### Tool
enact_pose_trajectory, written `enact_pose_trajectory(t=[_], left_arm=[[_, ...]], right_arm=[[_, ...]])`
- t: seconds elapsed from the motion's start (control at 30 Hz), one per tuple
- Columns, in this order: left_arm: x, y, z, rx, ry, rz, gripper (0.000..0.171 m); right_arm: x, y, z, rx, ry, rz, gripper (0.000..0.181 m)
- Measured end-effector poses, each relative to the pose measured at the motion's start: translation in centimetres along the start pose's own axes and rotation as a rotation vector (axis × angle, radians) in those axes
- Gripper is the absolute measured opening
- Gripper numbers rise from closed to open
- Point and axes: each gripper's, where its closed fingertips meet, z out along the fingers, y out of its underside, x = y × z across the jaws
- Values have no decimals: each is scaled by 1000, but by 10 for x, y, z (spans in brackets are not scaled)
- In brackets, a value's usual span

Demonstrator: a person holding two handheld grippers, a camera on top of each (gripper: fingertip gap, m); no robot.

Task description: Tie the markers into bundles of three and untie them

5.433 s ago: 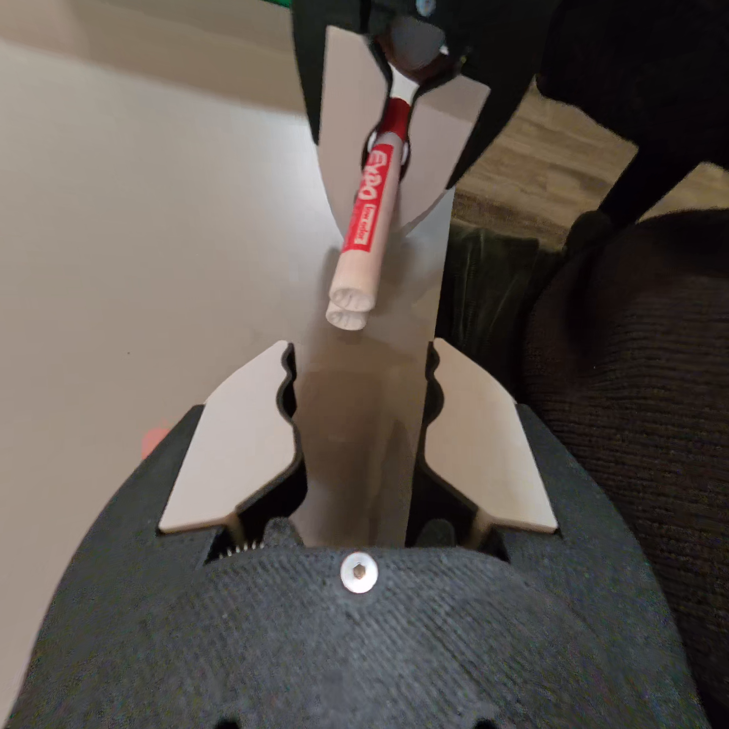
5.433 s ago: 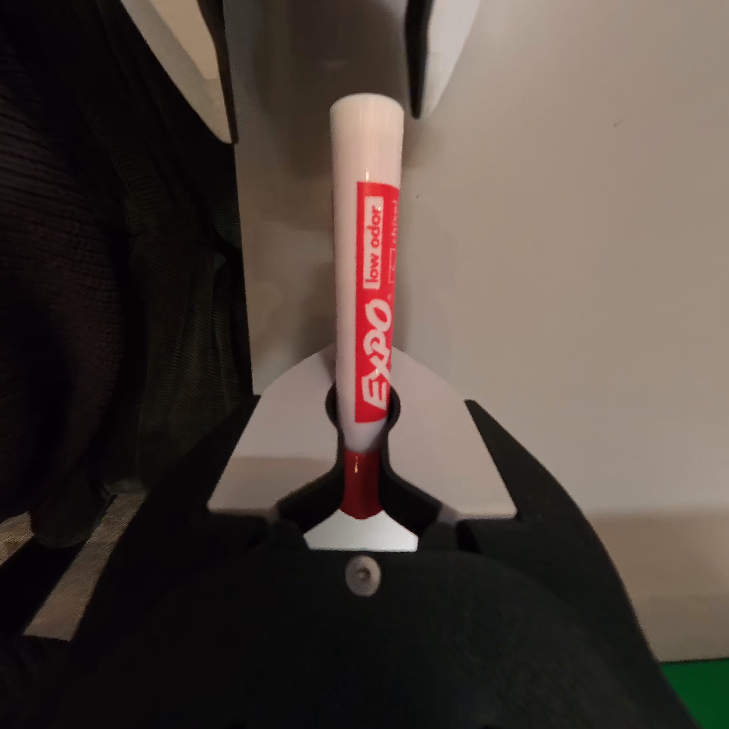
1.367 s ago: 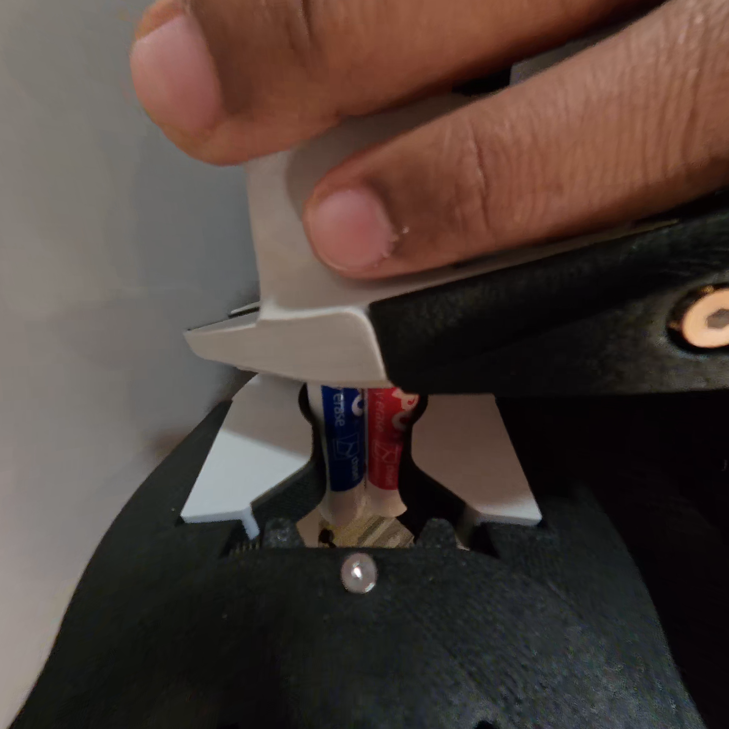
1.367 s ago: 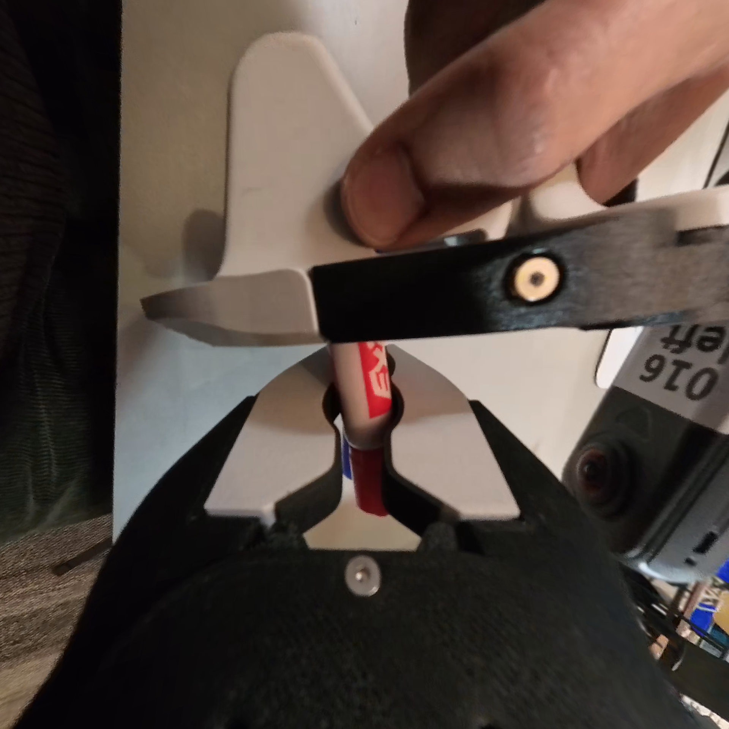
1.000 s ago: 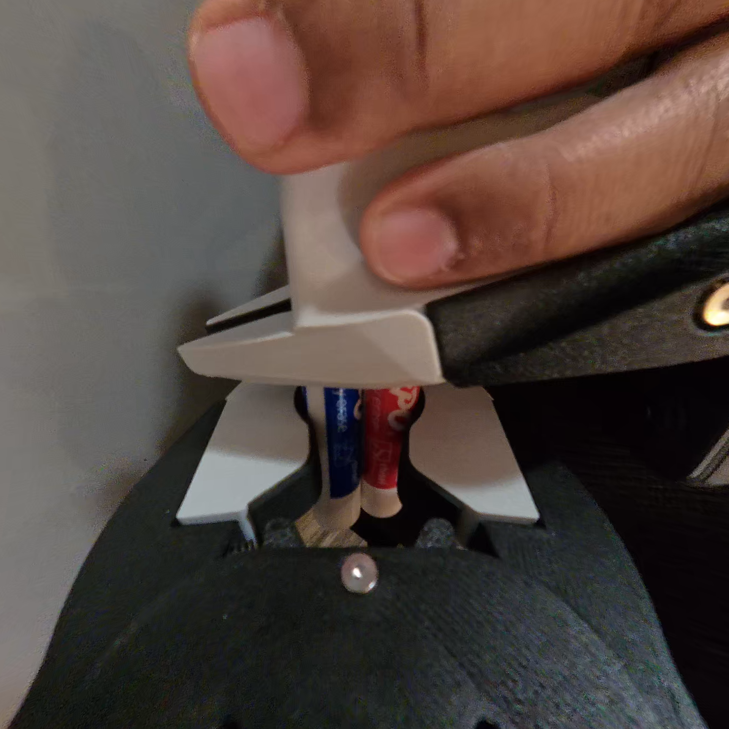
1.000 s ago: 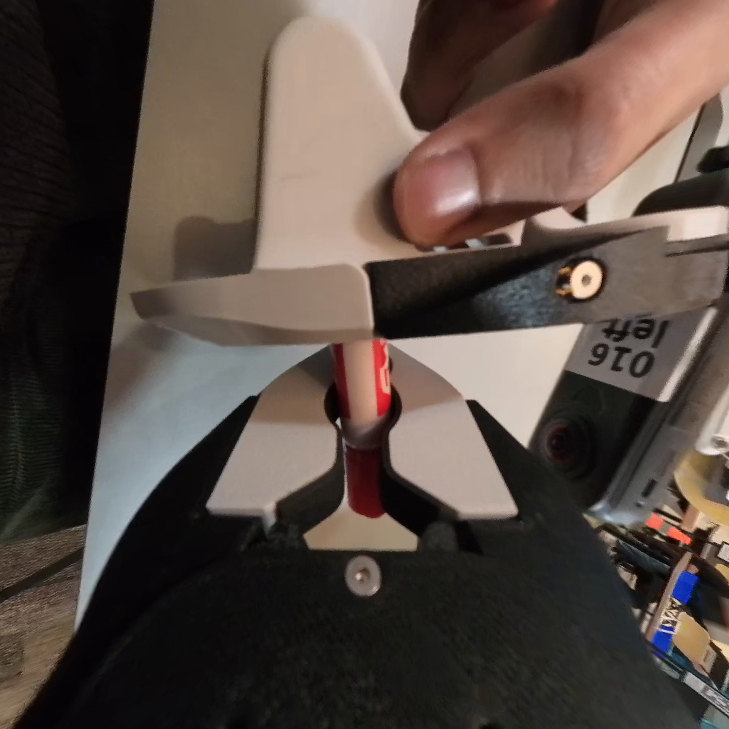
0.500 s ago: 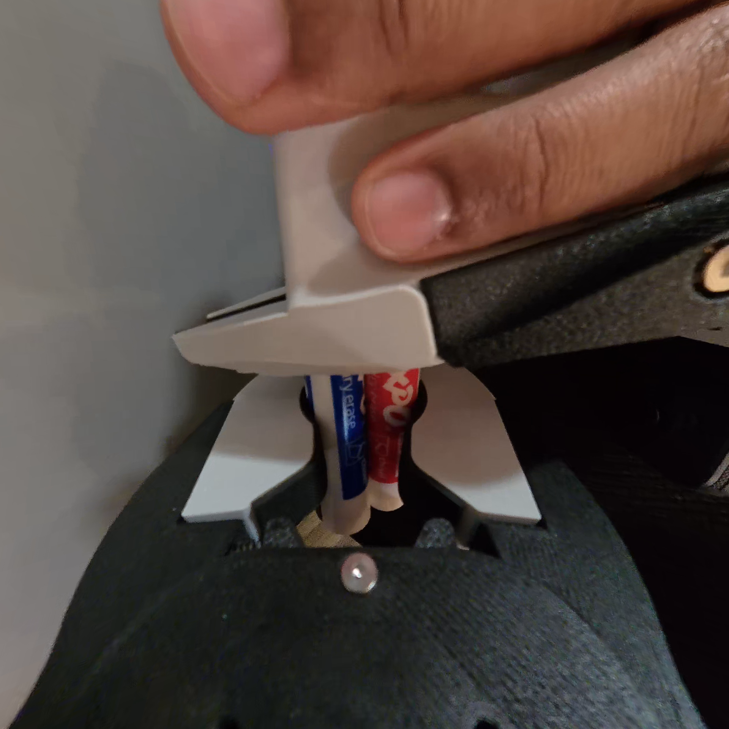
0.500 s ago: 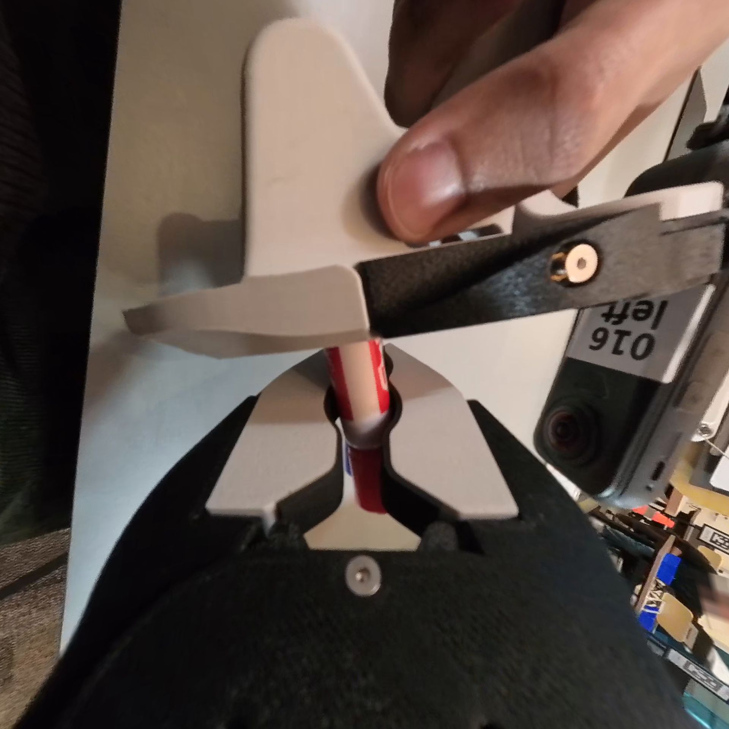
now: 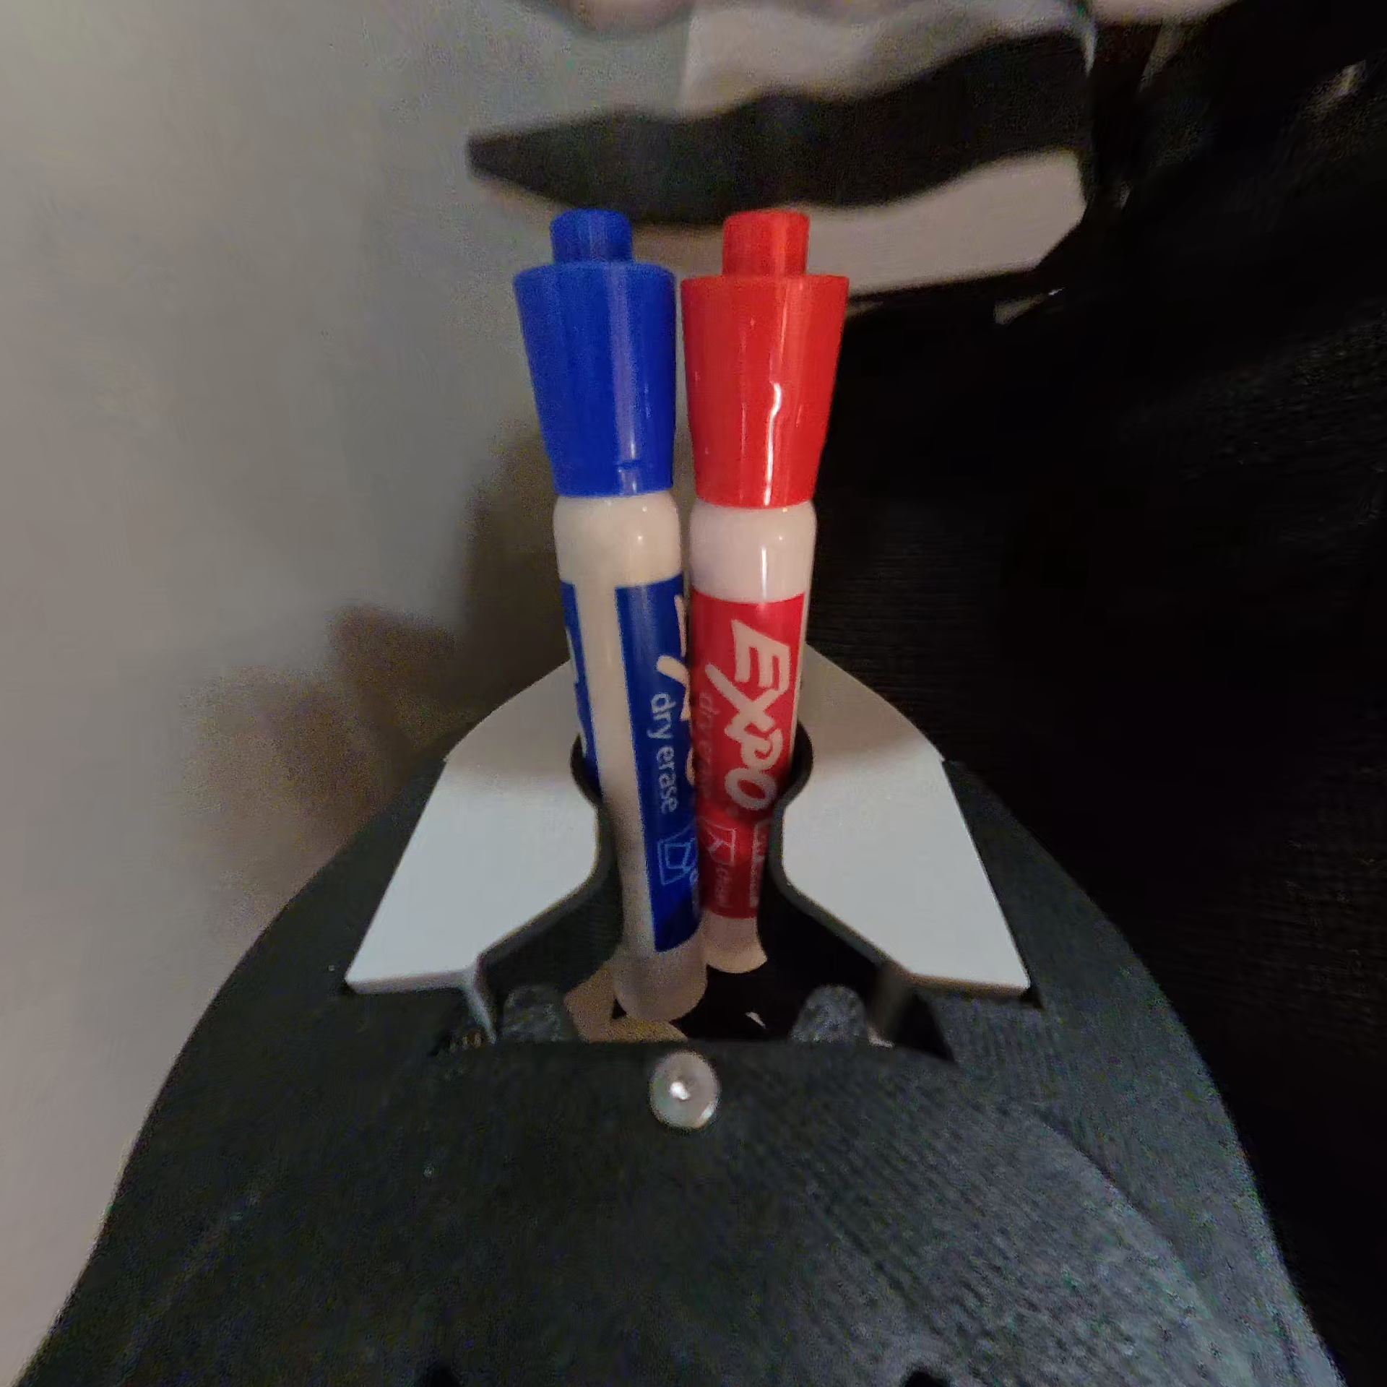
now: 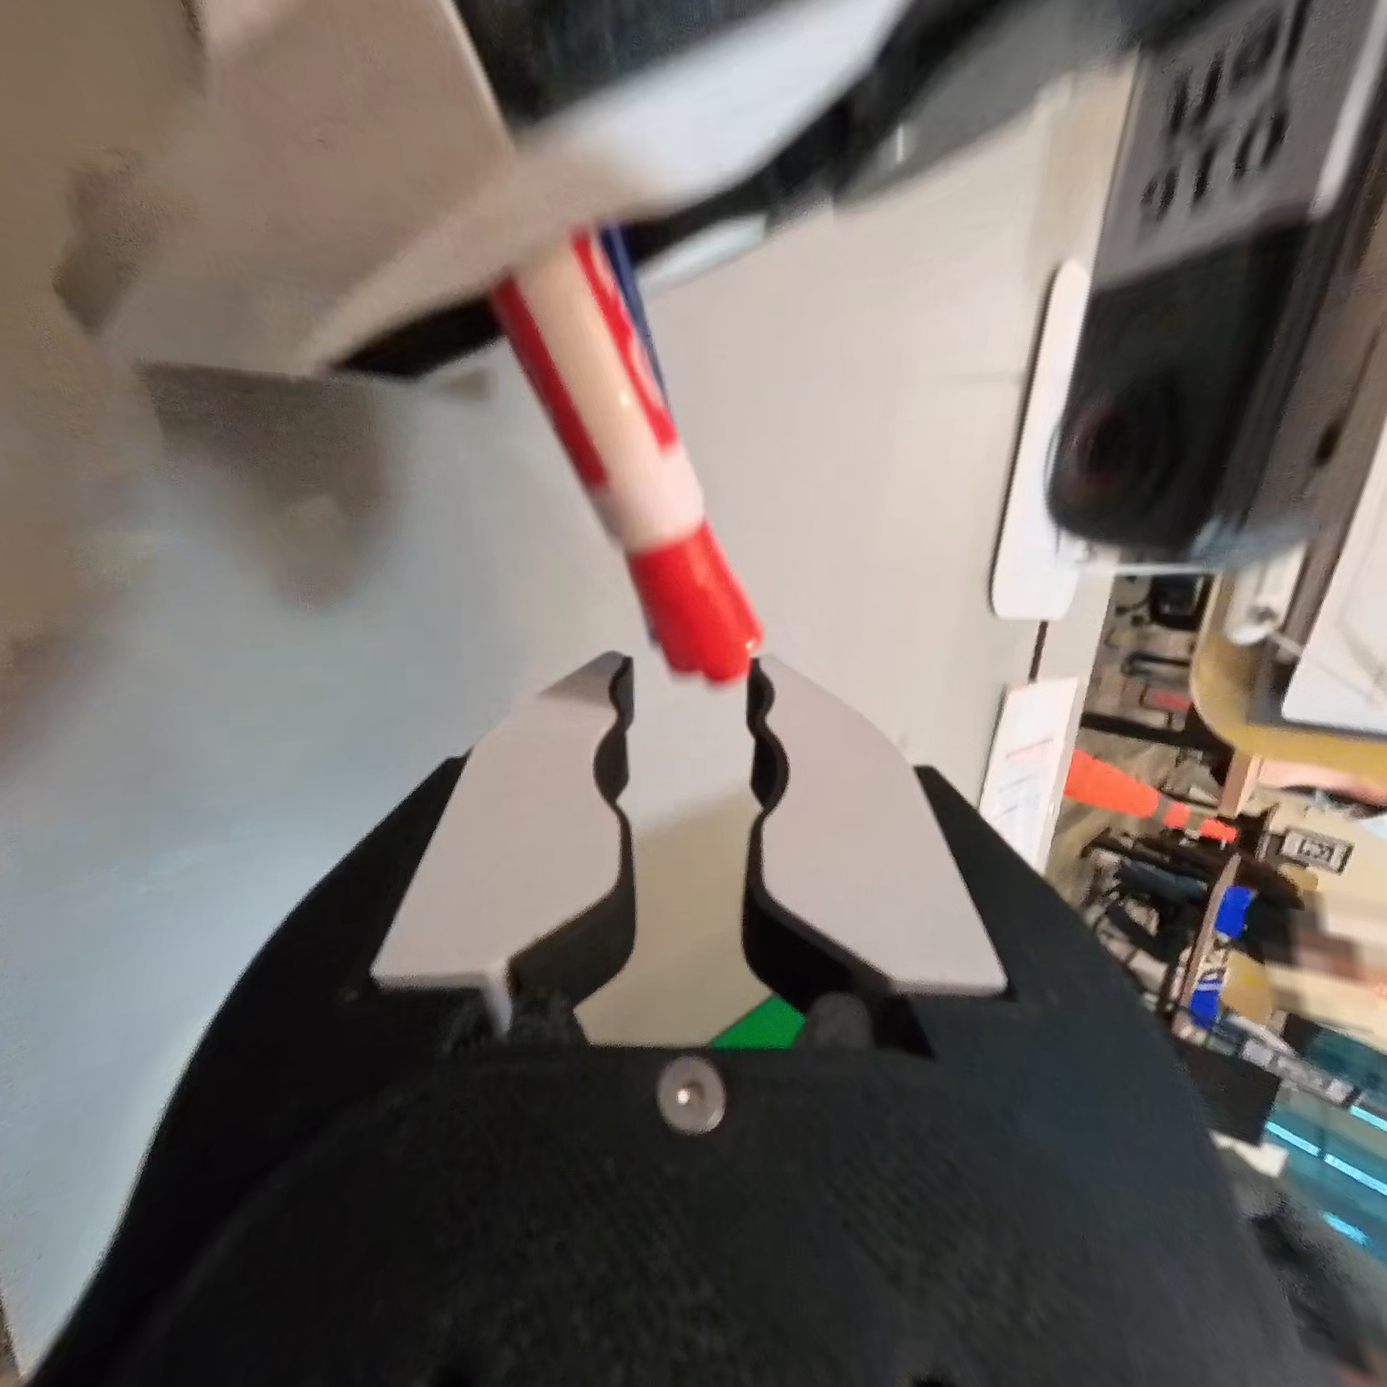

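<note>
Two markers held: left gripper (image 9: 687, 780) is clamped on the blue marker (image 9: 623, 600) and red marker (image 9: 750, 600), side by side.
Right gripper (image 10: 690, 675): has just let go, fingers apart, empty, red cap at its tips.
Meaning: handover done; a third marker is likely needed.

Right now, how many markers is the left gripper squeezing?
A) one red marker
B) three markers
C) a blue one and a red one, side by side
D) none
C: in the left wrist view the left gripper is shut on a blue marker and a red marker standing side by side, while the right gripper is open and holds nothing.
</note>
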Motion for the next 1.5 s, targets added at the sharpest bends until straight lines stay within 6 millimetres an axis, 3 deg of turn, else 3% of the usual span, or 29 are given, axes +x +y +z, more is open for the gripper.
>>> enact_pose_trajectory(t=[0.1,0.2,0.33,0.4,0.63,0.83,0.93,1.07,1.23,1.4,1.5], left_arm=[[-25,-3,-23,82,-186,20,41],[-60,-4,-58,159,-509,80,41],[-94,4,-104,210,-914,128,42],[-98,17,-106,182,-965,131,42],[-82,73,-96,-42,-937,157,42],[-45,118,-93,-23,-902,130,43],[-28,143,-93,32,-877,91,43],[-12,177,-99,103,-870,47,43],[0,214,-109,194,-880,15,43],[5,238,-117,321,-863,-25,43],[6,248,-112,396,-824,-56,42]], right_arm=[[11,27,5,-12,10,129,29],[16,43,14,41,-20,351,29],[23,21,11,251,-106,668,29],[27,4,3,347,-151,755,30],[8,-37,-10,455,-245,808,32],[-11,-58,-12,501,-274,836,32],[-7,-77,-8,533,-318,874,34],[27,-131,-5,638,-370,887,35],[87,-224,21,666,-415,764,42],[144,-336,67,619,-547,619,40],[157,-392,113,486,-655,513,29]])
